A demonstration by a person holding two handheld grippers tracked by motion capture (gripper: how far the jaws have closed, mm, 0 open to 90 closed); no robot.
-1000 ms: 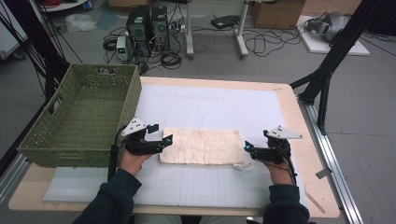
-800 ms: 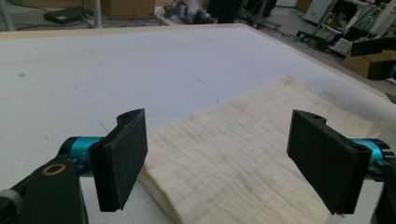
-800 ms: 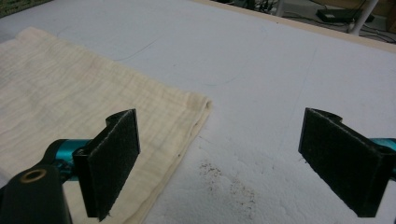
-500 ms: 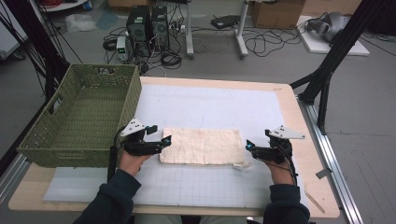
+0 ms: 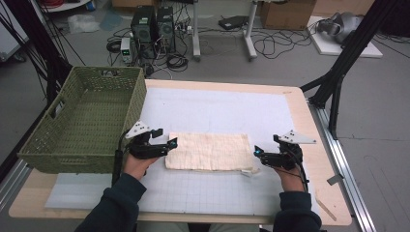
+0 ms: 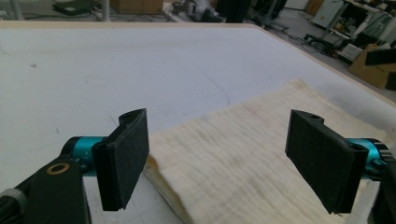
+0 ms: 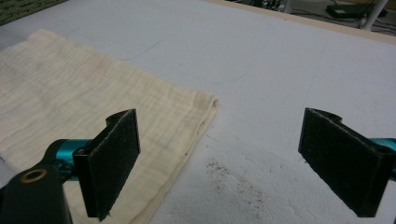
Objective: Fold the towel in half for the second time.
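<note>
I see folded cloth (image 5: 209, 151): cream woven fabric, matt, fine ribbed texture. Mat (image 5: 217, 108) under it: white, matt, slightly grainy foam look. Basket (image 5: 72, 145): green woven wicker. Table (image 5: 309, 121) edge: pale wood. My left gripper (image 6: 224, 158) pads: black matt rubber-like foam.

High view overlooks table; gripper views closely share the cloth (image 5: 209, 151).

Right tool (image 5: 257, 153) drawn slightly right, off the folded cloth's (image 5: 209, 151) right edge, left tool (image 5: 170, 143) barely shifted at the left edge
</note>
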